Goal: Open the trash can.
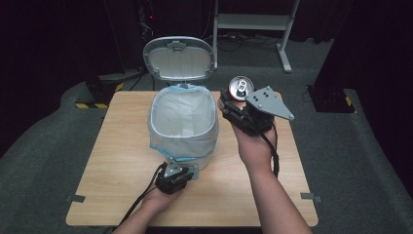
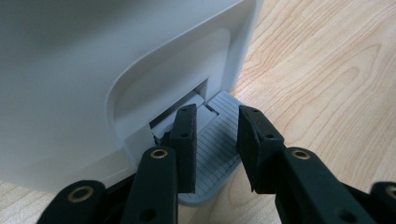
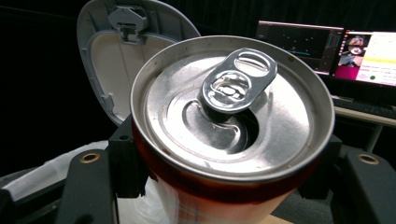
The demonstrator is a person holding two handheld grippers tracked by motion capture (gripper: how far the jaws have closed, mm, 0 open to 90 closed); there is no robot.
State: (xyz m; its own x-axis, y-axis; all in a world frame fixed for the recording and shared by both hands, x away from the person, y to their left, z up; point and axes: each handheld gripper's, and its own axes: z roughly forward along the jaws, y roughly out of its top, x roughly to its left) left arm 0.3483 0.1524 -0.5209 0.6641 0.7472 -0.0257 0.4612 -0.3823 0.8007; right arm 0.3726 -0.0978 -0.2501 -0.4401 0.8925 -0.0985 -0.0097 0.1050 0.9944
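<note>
A white pedal bin point(image 1: 152, 117) with a blue-edged white liner stands on the wooden table point(image 1: 117, 190), its lid point(image 1: 179, 58) tipped up and back. My left gripper point(image 1: 176, 171) is low at the bin's front, open, with its jaws over the grey ribbed pedal point(image 2: 215, 158) and the bin wall point(image 2: 84, 70) close ahead. My right gripper point(image 1: 237, 101) is raised to the right of the bin's rim, shut on an upright red drink can point(image 1: 241, 88). The can's silver top point(image 3: 233, 107) has its mouth open and the tab still on. The lid point(image 3: 121, 51) shows behind the can.
A white frame stand point(image 1: 253, 22) and cables sit on the dark floor beyond the table. Lit monitors point(image 3: 336, 51) stand on a desk far behind the can. Bare wood point(image 1: 287, 180) lies to the right of the bin.
</note>
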